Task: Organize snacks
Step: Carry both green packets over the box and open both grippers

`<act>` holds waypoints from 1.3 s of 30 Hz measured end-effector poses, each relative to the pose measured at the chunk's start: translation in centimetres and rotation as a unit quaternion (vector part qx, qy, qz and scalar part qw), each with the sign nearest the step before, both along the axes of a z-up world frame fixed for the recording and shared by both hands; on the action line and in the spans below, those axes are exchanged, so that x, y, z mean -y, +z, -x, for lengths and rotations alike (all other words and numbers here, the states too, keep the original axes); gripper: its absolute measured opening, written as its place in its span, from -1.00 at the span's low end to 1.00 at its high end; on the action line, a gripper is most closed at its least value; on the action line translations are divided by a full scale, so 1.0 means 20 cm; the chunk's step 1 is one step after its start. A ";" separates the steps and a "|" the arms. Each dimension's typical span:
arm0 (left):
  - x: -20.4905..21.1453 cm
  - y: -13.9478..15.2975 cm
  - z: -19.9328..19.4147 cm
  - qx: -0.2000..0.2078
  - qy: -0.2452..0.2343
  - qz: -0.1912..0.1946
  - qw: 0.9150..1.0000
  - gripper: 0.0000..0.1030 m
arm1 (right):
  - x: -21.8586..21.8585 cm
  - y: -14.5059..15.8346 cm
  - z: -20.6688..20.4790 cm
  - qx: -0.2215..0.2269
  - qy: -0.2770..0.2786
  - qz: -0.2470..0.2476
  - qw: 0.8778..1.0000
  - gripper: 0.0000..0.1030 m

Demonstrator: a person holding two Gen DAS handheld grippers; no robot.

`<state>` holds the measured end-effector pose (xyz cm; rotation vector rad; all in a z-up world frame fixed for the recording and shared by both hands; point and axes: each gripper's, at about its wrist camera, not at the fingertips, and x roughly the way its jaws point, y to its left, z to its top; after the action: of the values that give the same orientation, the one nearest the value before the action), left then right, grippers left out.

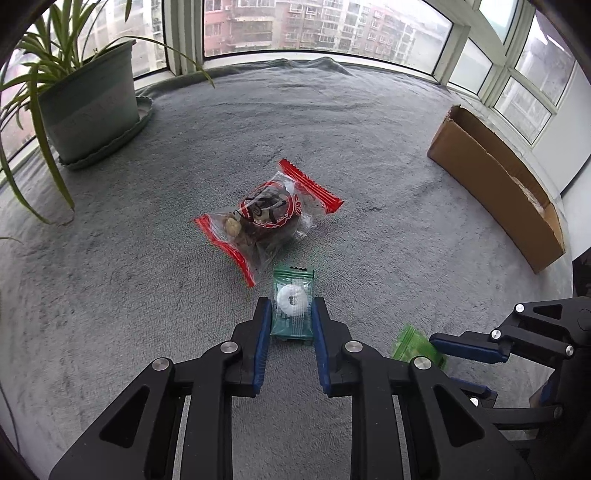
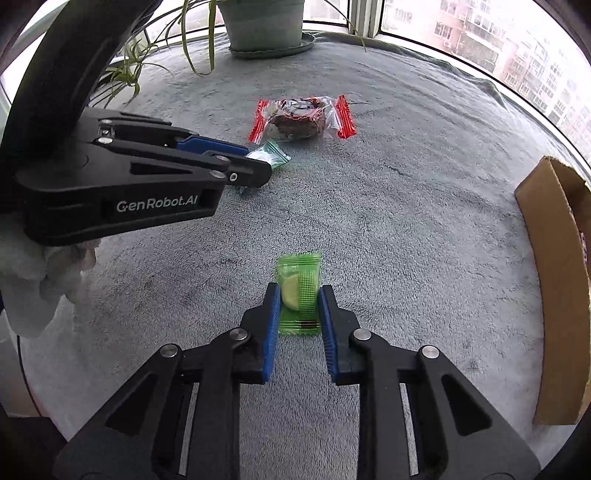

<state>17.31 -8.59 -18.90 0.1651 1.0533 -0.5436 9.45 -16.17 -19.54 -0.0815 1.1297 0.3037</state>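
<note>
My left gripper [image 1: 291, 308] is shut on a dark green candy packet [image 1: 291, 304] with a white ring sweet inside; the packet also shows in the right wrist view [image 2: 269, 155]. My right gripper [image 2: 298, 297] is shut on a light green candy packet [image 2: 300, 291], held just above the grey blanket; the packet shows blurred in the left wrist view [image 1: 417, 345]. A clear snack bag with red ends [image 1: 267, 214] lies on the blanket just beyond the left gripper, and shows in the right wrist view [image 2: 303, 119]. An open cardboard box [image 1: 498, 184] stands at the right [image 2: 557, 295].
A grey blanket [image 1: 147, 277] covers the surface. A potted spider plant in a green pot [image 1: 88, 99] stands at the far left, seen at the back in the right wrist view [image 2: 264, 22]. Windows ring the far edge.
</note>
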 end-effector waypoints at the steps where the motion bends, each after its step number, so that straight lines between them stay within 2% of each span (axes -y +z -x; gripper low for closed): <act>1: -0.01 0.00 0.01 0.001 0.002 0.001 1.000 -0.61 | 0.02 0.01 0.00 0.000 -0.005 -0.009 1.000 -0.58; 10: -0.02 0.05 0.07 0.005 0.021 0.014 1.000 -0.61 | 0.15 0.11 0.08 0.023 -0.016 -0.032 0.999 -0.58; 18: 0.10 0.18 0.15 0.027 0.019 0.030 0.999 -0.61 | 0.32 0.26 0.12 0.059 -0.024 -0.040 0.997 -0.58; 26: 0.28 0.30 0.22 0.049 0.007 0.050 0.998 -0.61 | 0.59 0.39 0.17 0.090 -0.046 -0.041 0.994 -0.58; 39: 0.64 0.35 0.21 0.051 -0.017 0.079 0.995 -0.61 | 1.15 0.46 0.25 0.113 -0.126 -0.027 0.985 -0.58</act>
<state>13.03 -21.29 -11.82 0.0696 0.9061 -0.6398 4.46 -39.08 -10.29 0.0733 0.8942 0.0963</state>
